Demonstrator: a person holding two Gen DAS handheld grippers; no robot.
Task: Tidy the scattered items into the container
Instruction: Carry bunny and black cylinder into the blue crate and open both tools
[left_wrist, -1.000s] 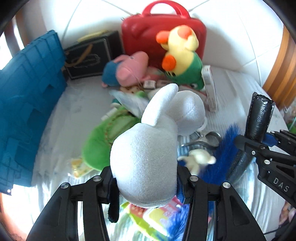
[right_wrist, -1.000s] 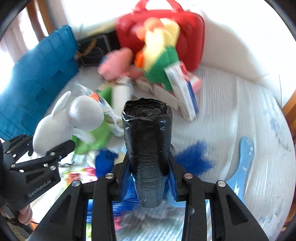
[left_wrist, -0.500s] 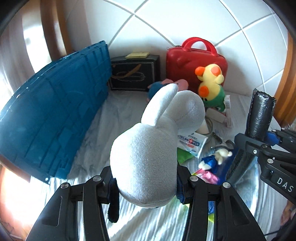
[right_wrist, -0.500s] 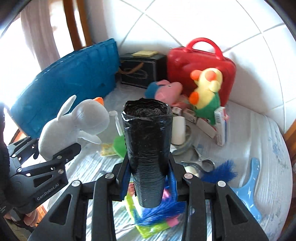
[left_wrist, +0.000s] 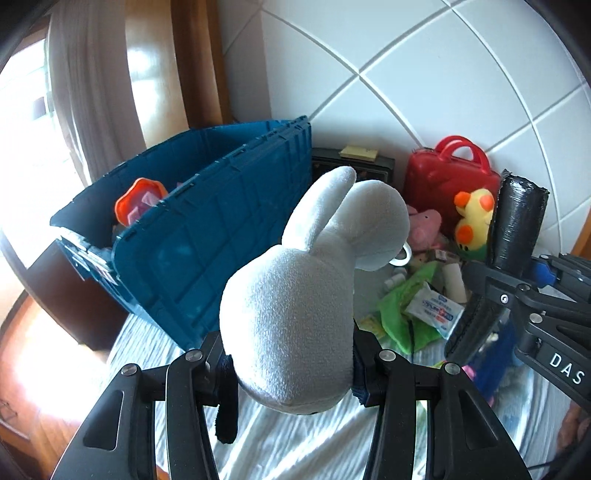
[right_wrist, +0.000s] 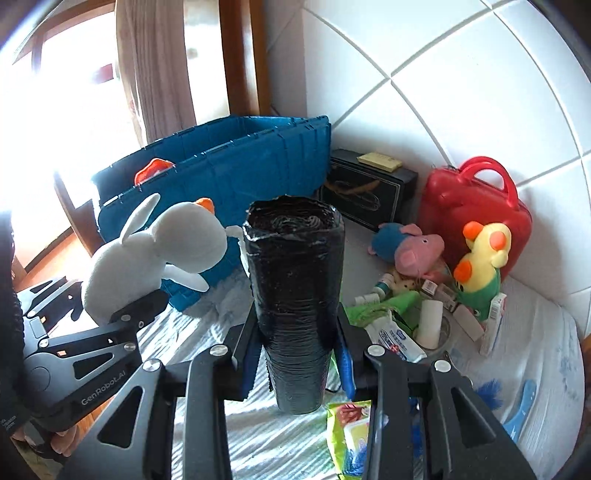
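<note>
Already the blue bin (left_wrist: 207, 236) at left holds an orange toy (left_wrist: 139, 201); the left gripper (left_wrist: 291, 363) clamps a white rabbit (left_wrist: 306, 295) beside it, the right gripper (right_wrist: 295, 354) grips a black roll (right_wrist: 295, 295), and toys (right_wrist: 443, 266) lie scattered at right.

Matte black gripper (left_wrist: 291, 369) frames with silver screws, blue finger pads, white "GenRobot.AI" lettering.

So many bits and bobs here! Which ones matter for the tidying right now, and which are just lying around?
In play now:
white plush rabbit, clamped in the left gripper
black roll, clamped in the right gripper
blue crate, the container

Lying about on the bed:
red case
yellow duck plush
pink pig plush
black box
</note>
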